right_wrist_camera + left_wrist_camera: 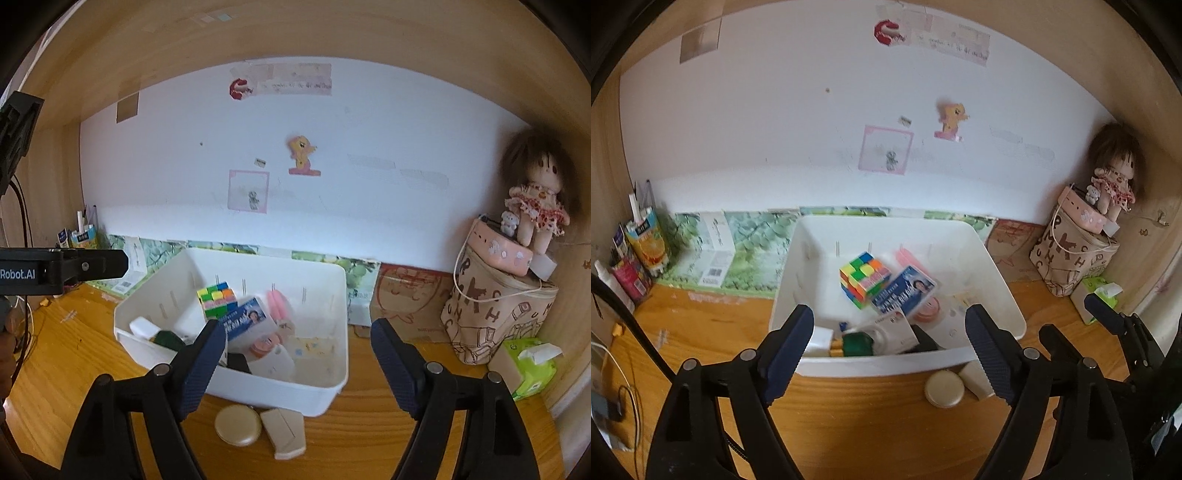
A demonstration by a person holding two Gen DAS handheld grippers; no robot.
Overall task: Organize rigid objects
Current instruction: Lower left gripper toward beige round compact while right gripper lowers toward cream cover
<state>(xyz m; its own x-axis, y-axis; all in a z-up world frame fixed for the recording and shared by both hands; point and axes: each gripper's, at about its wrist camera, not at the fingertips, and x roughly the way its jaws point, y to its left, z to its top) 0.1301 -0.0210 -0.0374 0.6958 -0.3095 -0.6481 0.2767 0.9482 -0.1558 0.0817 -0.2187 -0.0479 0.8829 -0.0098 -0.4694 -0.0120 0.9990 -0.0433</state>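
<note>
Blue-padded left gripper (890, 339) and right gripper (299, 354) hang tilted over the bin (1001, 280), jaws apart, empty; cube (864, 278) blurred.

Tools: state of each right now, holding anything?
Left tool: open, holding nothing.
Right tool: open, holding nothing.

A rag doll (537, 206) sat atop a lettered pouch (495, 314) far right of the claw, a green tissue pack (532, 365) beside it on the desk (92, 347); juice cartons (646, 240) stood far left.
</note>
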